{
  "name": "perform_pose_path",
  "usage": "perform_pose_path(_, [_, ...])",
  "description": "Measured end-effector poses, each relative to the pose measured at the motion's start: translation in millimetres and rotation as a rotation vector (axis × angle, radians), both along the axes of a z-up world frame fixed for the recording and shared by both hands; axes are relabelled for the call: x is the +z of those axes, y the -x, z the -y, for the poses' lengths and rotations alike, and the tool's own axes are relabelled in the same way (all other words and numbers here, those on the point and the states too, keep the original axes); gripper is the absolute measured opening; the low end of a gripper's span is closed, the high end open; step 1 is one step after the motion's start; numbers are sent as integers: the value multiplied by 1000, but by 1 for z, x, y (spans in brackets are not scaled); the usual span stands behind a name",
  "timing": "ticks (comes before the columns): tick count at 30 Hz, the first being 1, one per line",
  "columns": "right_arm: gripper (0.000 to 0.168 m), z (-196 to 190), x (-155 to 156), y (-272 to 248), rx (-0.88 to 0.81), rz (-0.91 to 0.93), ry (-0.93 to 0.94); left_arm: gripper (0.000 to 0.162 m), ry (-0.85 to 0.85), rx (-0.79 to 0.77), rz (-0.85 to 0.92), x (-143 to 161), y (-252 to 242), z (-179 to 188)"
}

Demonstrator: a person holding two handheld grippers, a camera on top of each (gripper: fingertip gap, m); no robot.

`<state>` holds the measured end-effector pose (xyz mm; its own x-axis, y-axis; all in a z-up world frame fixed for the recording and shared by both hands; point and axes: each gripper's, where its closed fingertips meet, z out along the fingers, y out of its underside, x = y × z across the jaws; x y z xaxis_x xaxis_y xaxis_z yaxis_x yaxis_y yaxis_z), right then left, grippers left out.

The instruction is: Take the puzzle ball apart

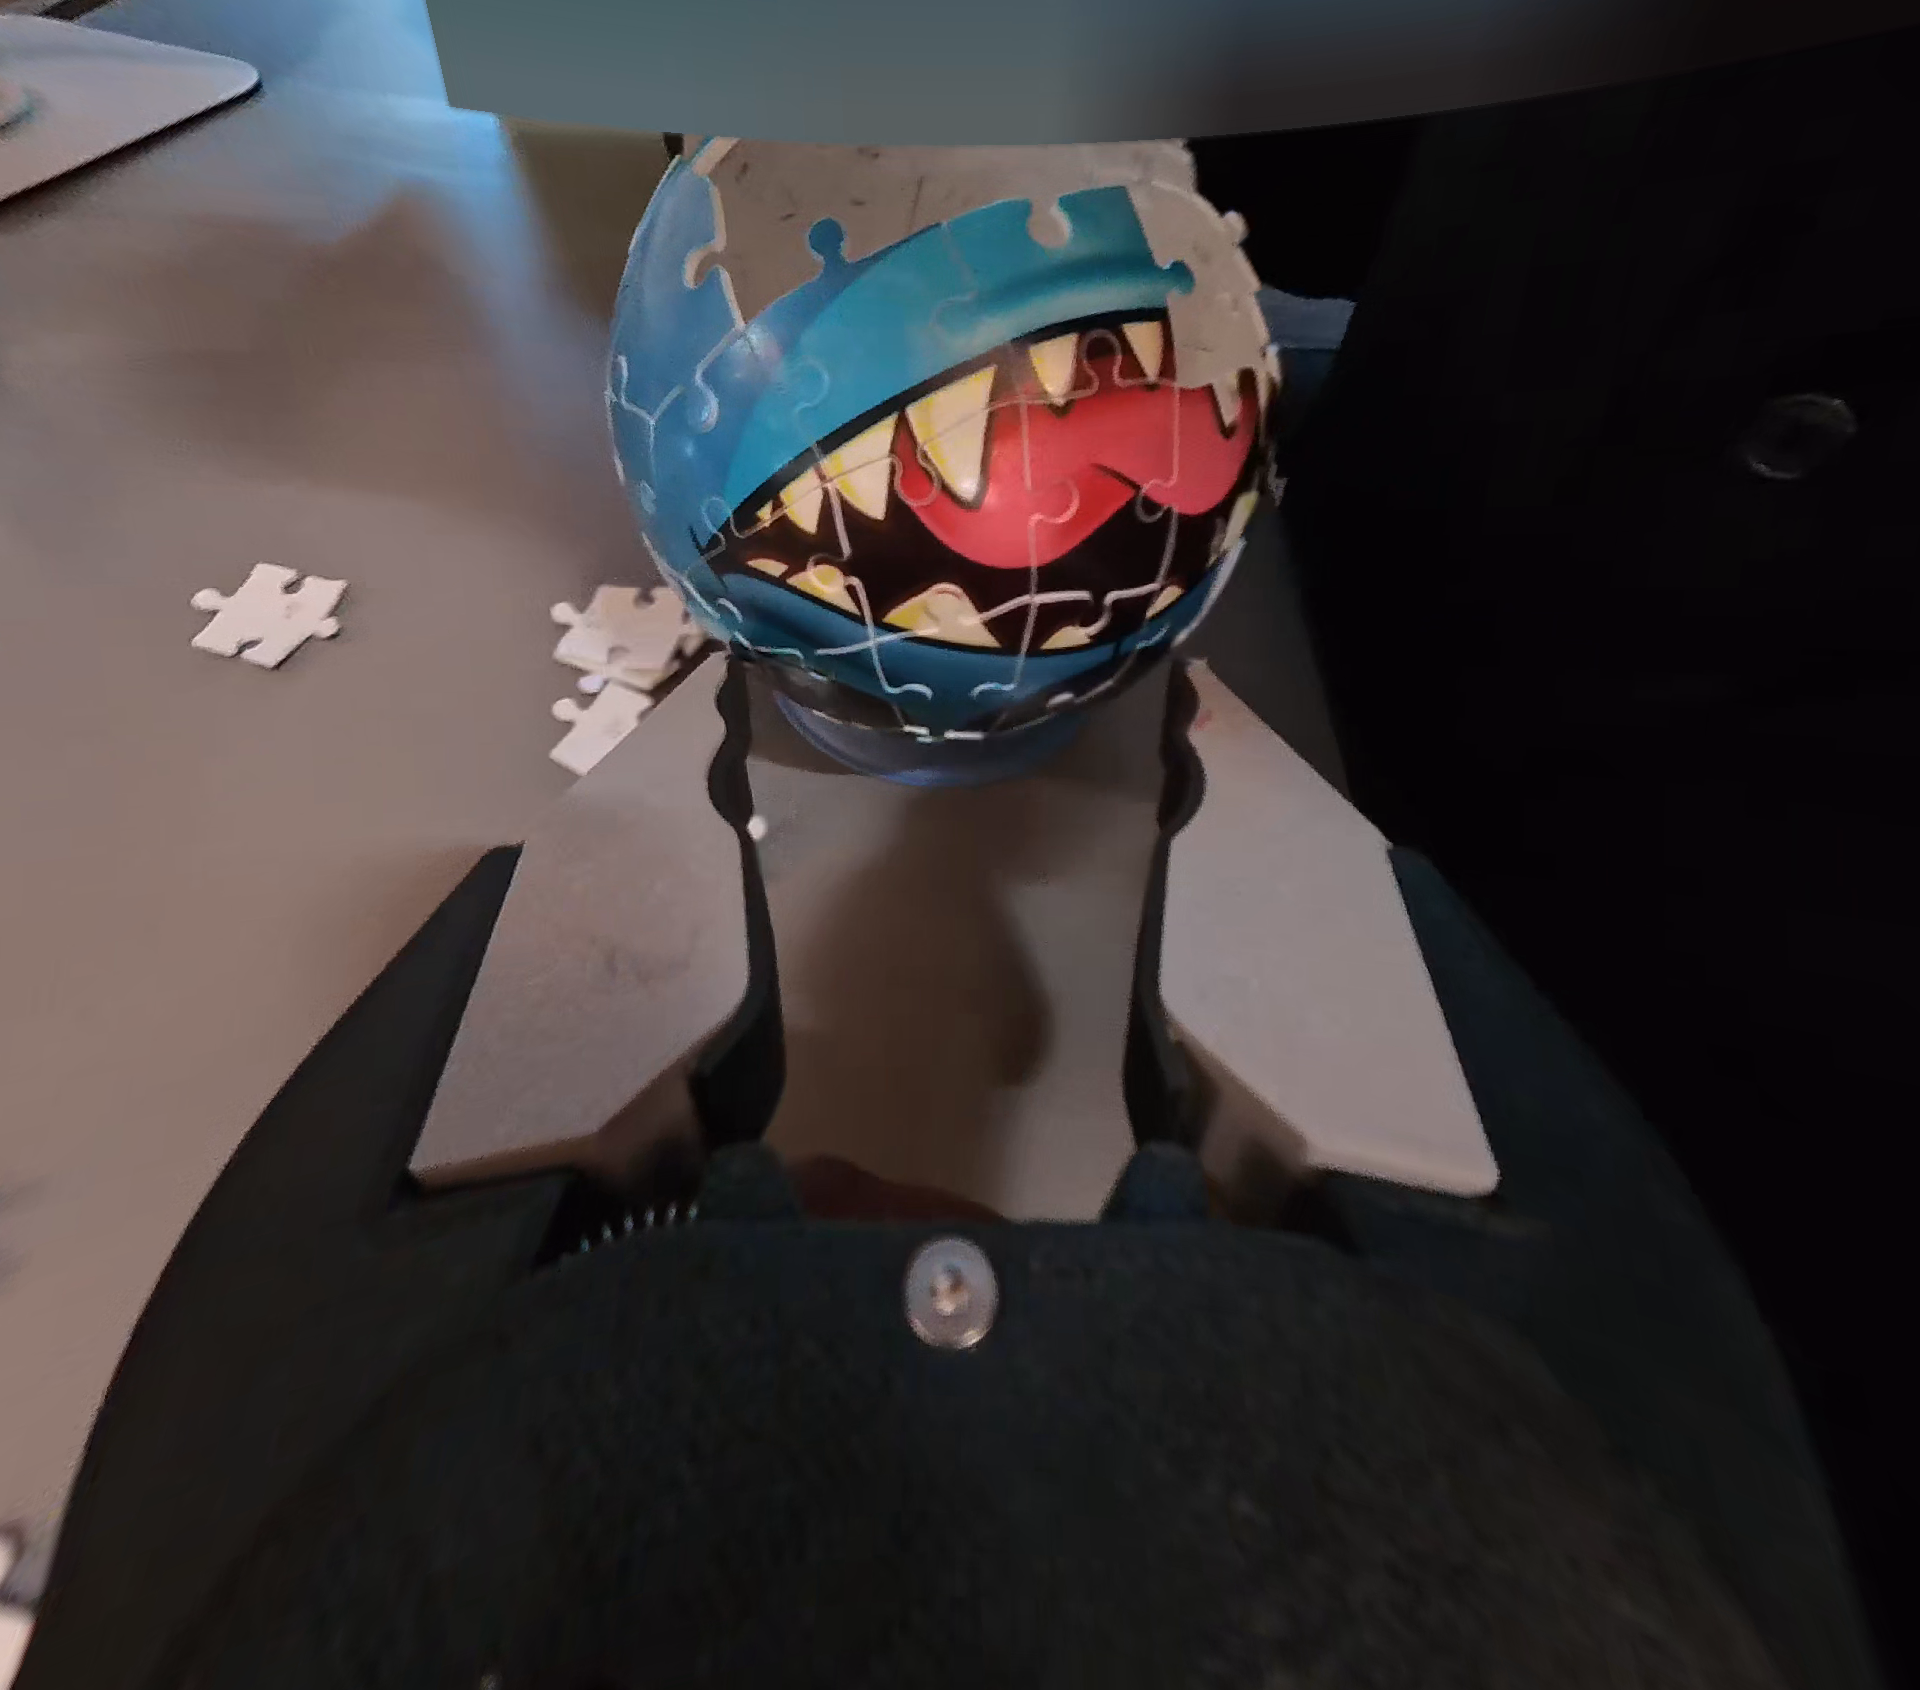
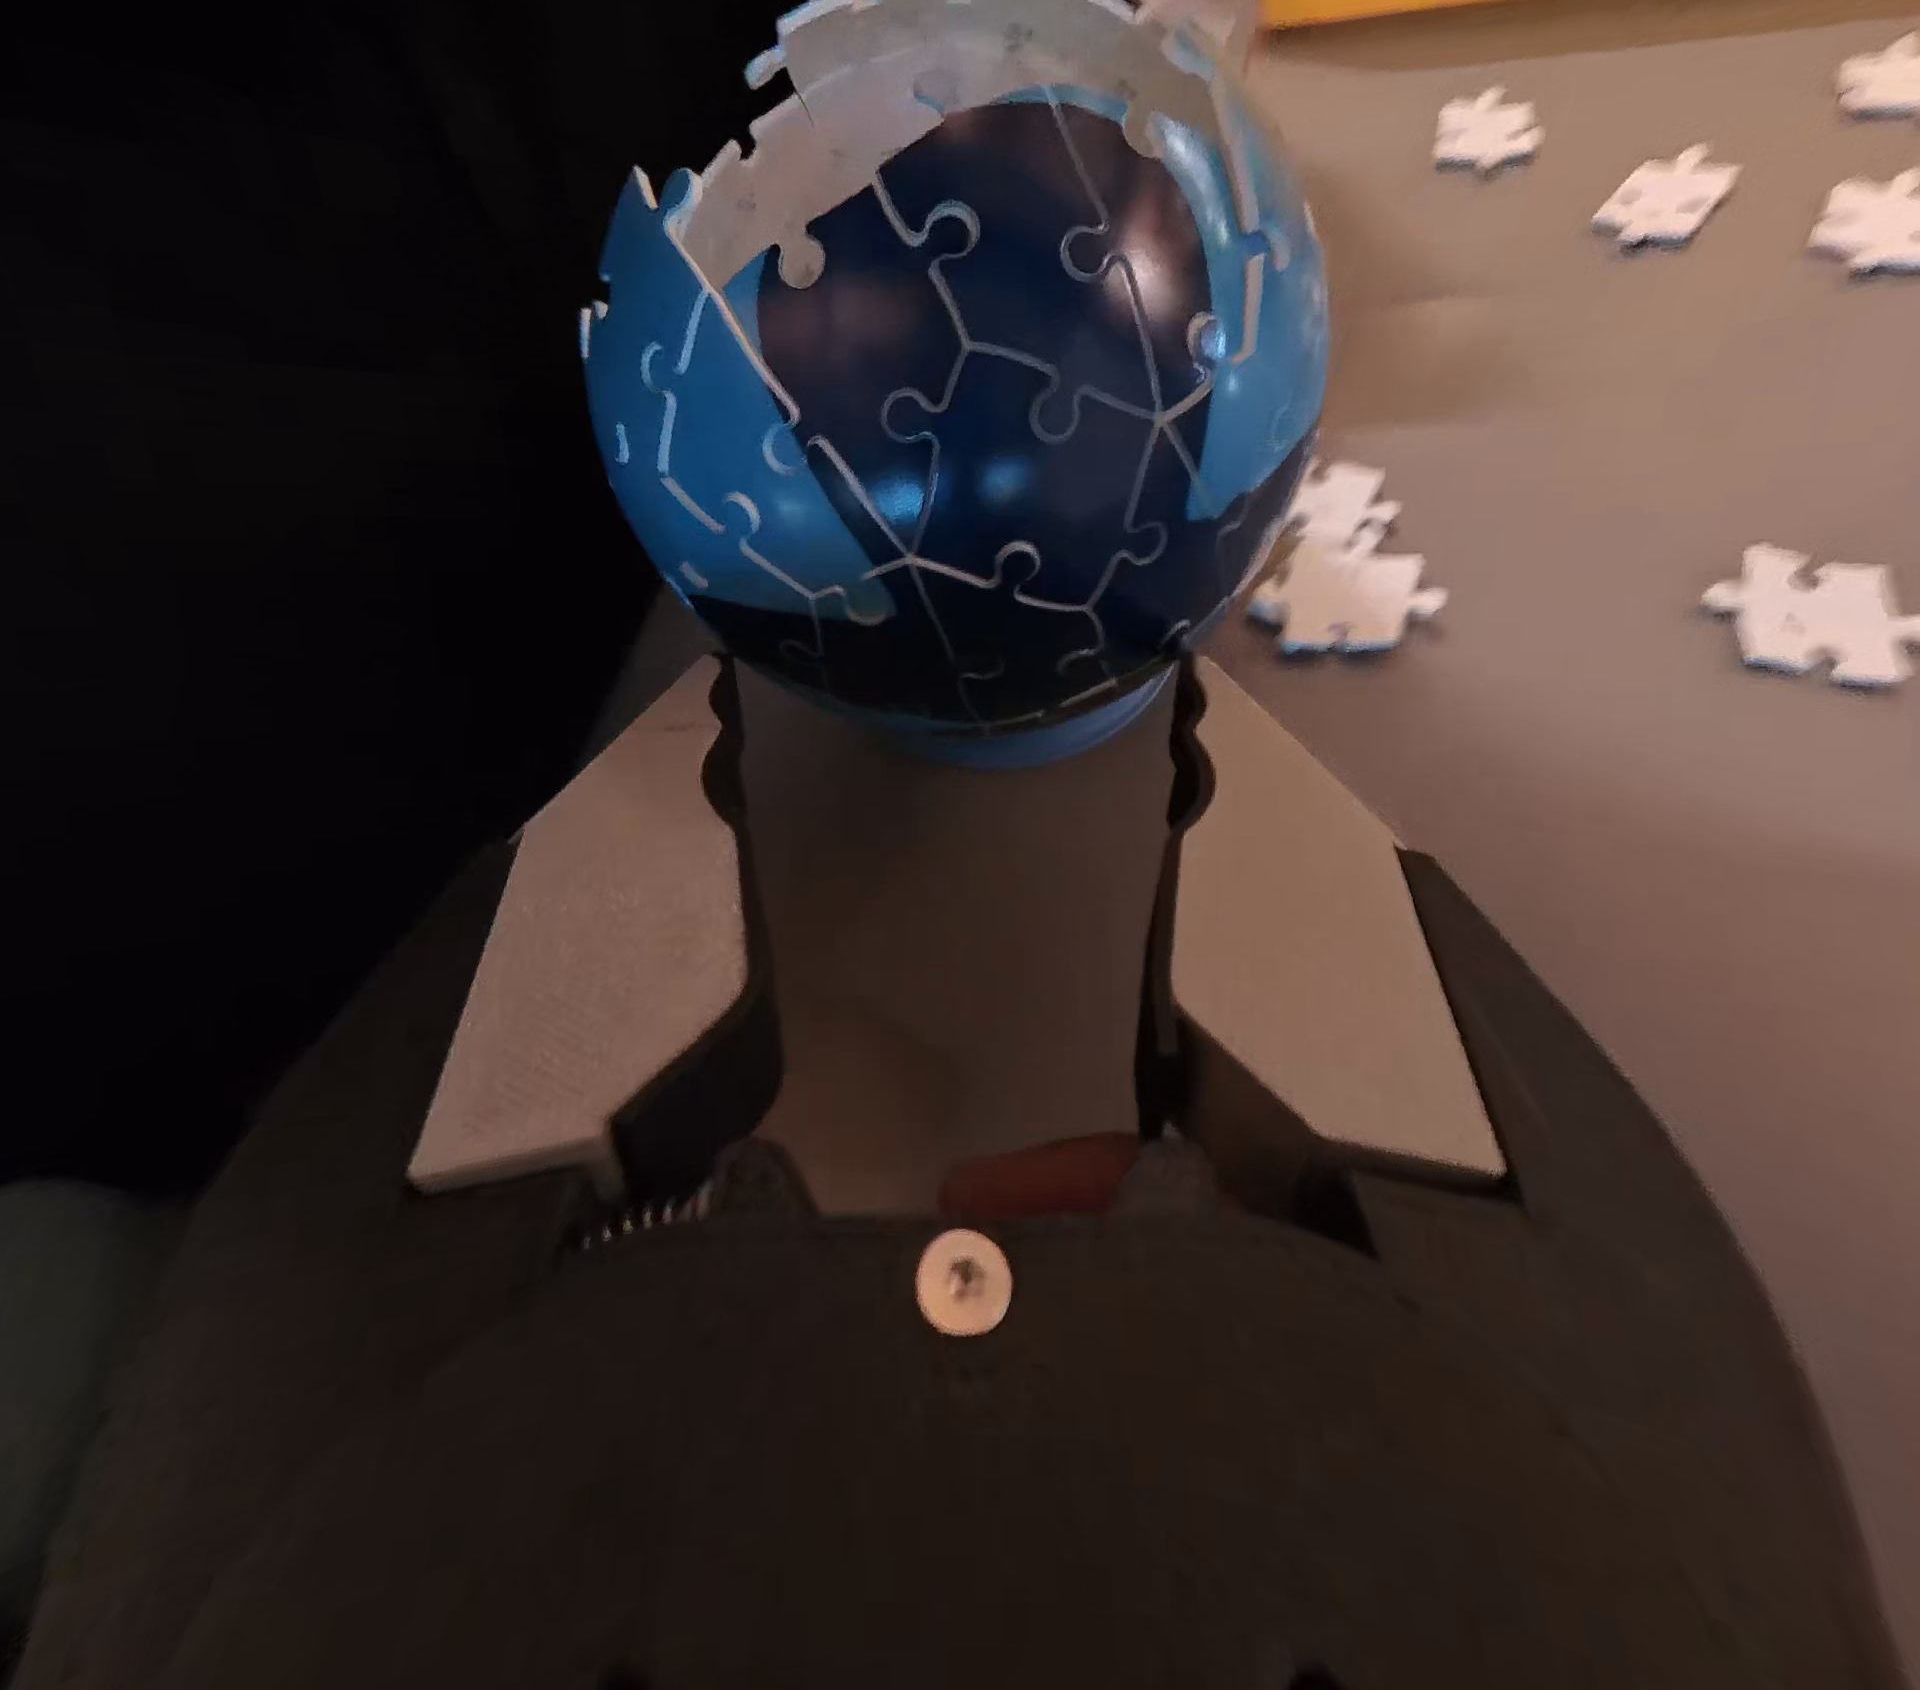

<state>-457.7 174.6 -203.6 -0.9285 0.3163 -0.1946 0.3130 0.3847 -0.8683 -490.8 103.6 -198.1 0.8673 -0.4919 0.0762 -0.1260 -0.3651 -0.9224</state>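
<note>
Part-open puzzle ball (image 1: 940, 435) between spread grippers (image 1: 951, 684)

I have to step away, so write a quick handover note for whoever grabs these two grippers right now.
Left gripper: open, its fingers either side of the ball's lower part, near the blue stand; contact can't be judged.
Right gripper: open, placed the same way on the opposite side.
Puzzle ball: upright on its stand on the grey table, top already opened, jagged edge showing.
Done: several pieces removed; loose pieces lie white side up on the table.
Left: most of the shell, including the toothy mouth picture and the dark blue back, is still joined. Keep peeling from the open rim.
</note>
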Motion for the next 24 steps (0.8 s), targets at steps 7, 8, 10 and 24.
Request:
perform_pose_path(7, [74, -18, -6, -17, 15, 58, -23, 70, -32, -18, 24, 6, -5, -1])
perform_pose_path(8, [73, -21, -6, -15, -1, 53, -26, 69, -34, 18, 14, 6, 6, -1])
perform_pose_path(10, [70, -30, -7, -8, -39, 37, -35, 66, -37, 110, -13, 5, 29, -3])
perform_pose_path(24, [49, -58, 17, 36, -288, -198, 3, 50, -61, 356, -136, 2, 77, -14])
